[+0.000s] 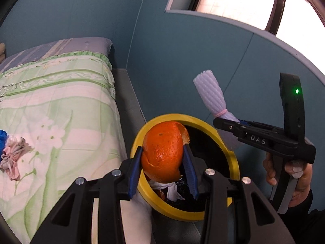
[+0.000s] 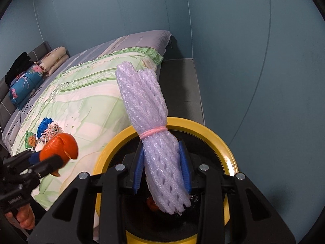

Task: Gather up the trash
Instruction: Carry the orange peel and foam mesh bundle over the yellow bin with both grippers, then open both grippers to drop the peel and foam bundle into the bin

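My left gripper (image 1: 163,163) is shut on an orange peel (image 1: 162,152) and holds it above the yellow-rimmed trash bin (image 1: 233,158), which has crumpled paper and dark trash inside. My right gripper (image 2: 162,162) is shut on a bundle of white foam fruit netting (image 2: 150,109) tied with a pink band, held over the same bin (image 2: 219,138). The foam bundle (image 1: 209,93) and right gripper (image 1: 233,125) also show at the right of the left wrist view. The left gripper (image 2: 46,160) with the peel (image 2: 61,148) shows at the left of the right wrist view.
A bed with a green floral quilt (image 1: 61,101) lies left of the bin. On it lie a blue and pink cloth bundle (image 2: 48,130), a small green packet (image 2: 30,140), folded bedding and pillows (image 2: 30,77). Blue walls (image 1: 182,50) stand behind; a window (image 1: 243,0) is upper right.
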